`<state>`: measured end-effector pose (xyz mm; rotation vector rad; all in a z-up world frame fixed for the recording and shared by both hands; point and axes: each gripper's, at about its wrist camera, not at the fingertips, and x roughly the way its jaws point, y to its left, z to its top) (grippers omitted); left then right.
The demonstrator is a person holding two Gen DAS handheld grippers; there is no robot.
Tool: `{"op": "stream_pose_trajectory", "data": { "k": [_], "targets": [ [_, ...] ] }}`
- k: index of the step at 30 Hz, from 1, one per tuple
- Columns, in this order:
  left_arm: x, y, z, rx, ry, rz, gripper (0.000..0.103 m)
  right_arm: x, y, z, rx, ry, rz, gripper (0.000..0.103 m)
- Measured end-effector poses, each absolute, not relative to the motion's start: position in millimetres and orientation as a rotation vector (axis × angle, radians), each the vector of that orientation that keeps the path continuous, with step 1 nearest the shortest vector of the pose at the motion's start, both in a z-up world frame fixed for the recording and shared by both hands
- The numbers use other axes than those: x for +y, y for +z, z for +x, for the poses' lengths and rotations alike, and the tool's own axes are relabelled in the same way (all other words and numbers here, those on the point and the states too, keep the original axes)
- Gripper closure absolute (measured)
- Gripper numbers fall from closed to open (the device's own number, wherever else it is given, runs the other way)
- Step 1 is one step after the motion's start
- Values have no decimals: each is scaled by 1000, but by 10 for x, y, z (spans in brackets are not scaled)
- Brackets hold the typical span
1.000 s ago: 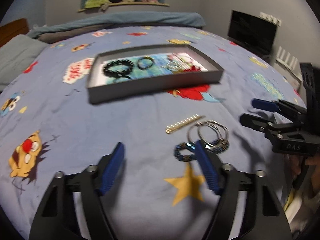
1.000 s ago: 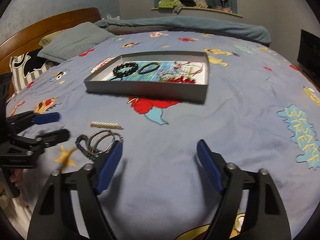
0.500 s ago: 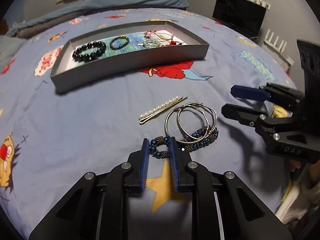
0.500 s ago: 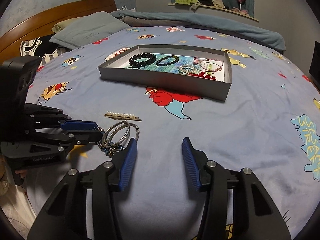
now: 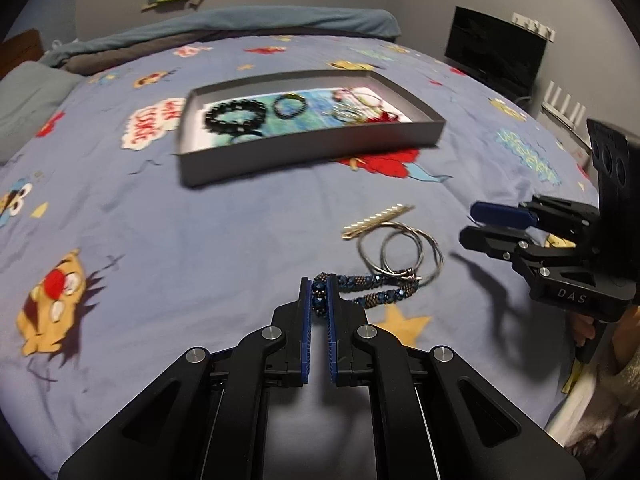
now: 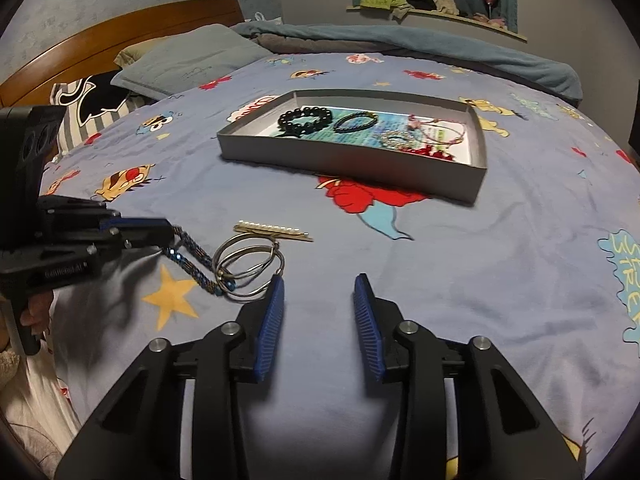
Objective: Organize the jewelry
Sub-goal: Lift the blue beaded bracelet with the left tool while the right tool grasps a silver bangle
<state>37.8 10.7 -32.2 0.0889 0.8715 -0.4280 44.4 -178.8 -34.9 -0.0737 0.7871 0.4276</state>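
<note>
Because the beaded bracelet (image 5: 362,290) lies flat on the bedspread (image 5: 200,248), the left gripper (image 5: 319,294) has come in low and pinched only its near end, the blue pads clenched on the beads so the rest trails away toward the silver hoops (image 5: 400,250). That end grip is probably the easiest way to get hold of a soft strand lying on cloth. The bracelet's far end looks caught up with the hoops, so lifting it may drag them along.

Just to the right, the right gripper (image 6: 318,304) hovers over bare cloth beside the hoops. Its jaws have just been closing, yet they stand apart with nothing between them; it seems poised to hold the hoops back or take them next.

Beyond the hoops, touching their far edge, lies the pearl hair clip (image 5: 378,220), not yet collected.

Farther up the bed sits the grey tray (image 5: 312,156), already holding black bead bracelets (image 5: 236,116) and finer pieces, evidently where the loose items belong.
</note>
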Motion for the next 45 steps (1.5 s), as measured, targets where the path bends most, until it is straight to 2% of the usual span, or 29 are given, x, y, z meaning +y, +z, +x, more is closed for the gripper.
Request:
{"op": "stream_pose_trajectory", "data": {
  "k": [22, 24, 27, 31, 45],
  "targets": [
    [629, -330, 340, 875, -322, 61, 95, -1291, -395, 576, 837, 516, -74, 67],
    [627, -334, 342, 876, -327, 57, 95, -1207, -421, 618, 847, 509, -83, 66],
    [641, -351, 347, 880, -331, 54, 95, -1122, -454, 683, 866, 512, -68, 54],
    [665, -363, 359, 886, -334, 47, 95, -1014, -483, 722, 873, 510, -76, 50],
    [670, -308, 359, 858, -354, 37, 95, -952, -497, 729, 832, 484, -102, 52]
  ]
}}
